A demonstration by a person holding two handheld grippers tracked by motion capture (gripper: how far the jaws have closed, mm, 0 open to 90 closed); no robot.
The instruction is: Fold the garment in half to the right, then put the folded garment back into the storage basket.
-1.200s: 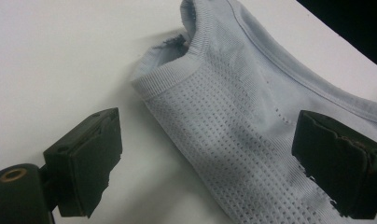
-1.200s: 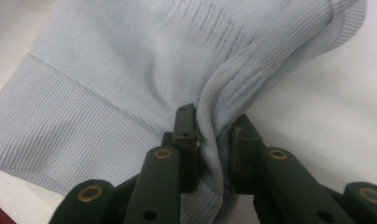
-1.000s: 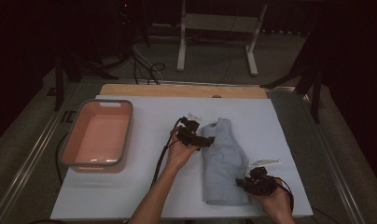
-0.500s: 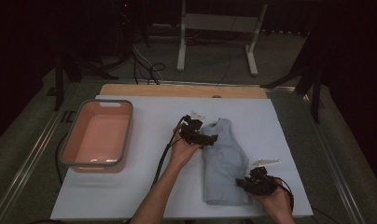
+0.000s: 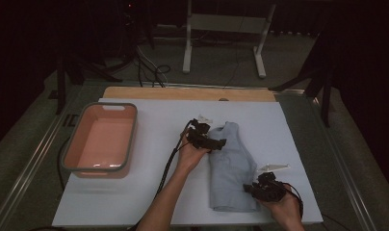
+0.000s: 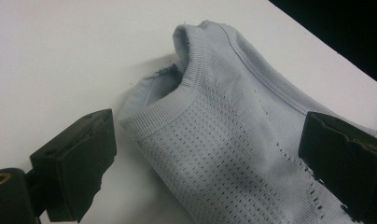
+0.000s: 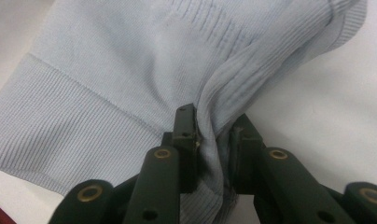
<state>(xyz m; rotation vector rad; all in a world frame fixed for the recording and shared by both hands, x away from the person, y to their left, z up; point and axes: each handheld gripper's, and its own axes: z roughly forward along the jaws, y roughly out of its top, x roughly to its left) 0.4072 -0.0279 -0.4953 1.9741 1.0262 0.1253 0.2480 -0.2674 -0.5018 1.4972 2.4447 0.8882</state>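
One pale blue garment (image 5: 229,168) is lying folded on the white bench (image 5: 149,202), just ahead of both hand-held grippers. The right hand-held gripper (image 7: 213,140) is pinching a ridge of cloth at the garment's near edge, jaws nearly closed on it. The left hand-held gripper (image 5: 216,143), at the garment's far end, has just been opening its jaws; they are now standing wide around the ribbed collar without pressing it. That end is probably being released. A pink tub (image 5: 102,139) is sitting well off to the left.
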